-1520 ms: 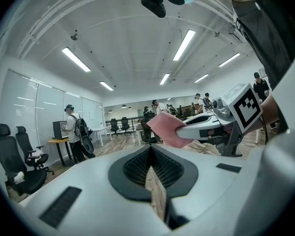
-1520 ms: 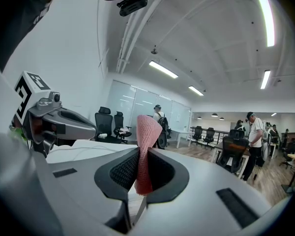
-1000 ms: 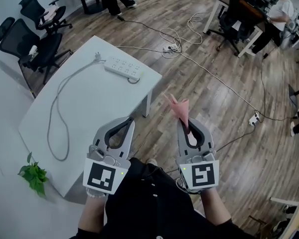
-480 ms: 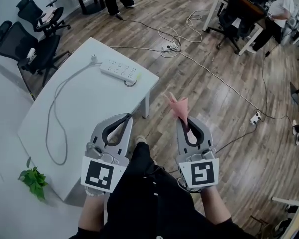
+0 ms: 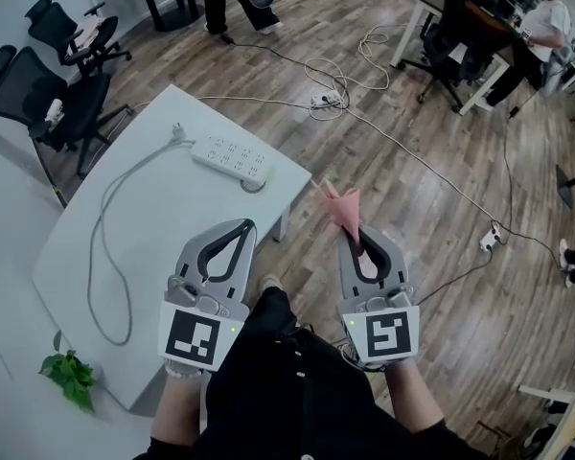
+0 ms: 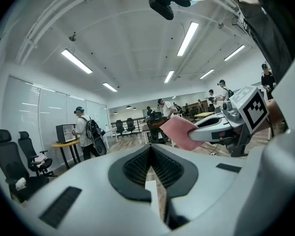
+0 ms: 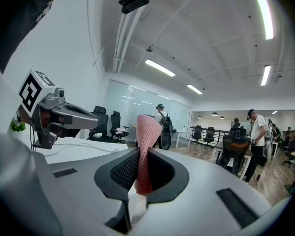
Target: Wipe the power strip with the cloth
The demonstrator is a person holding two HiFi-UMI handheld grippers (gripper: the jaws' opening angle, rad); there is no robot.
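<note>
White rectangular power strip [image 5: 232, 157] upper left of frame on white table [image 5: 153, 257], pink mesh cloth [image 5: 343, 207] pinched upright in right gripper [image 5: 351, 235] at centre, left gripper [image 5: 245, 226] jaws together, empty, lower left.

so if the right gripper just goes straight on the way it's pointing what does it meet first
Nothing close, as far as I can tell. The right gripper, shut on the cloth, points past the table and out over open floor; the power strip lies off to its left. Depth is unclear.
</note>
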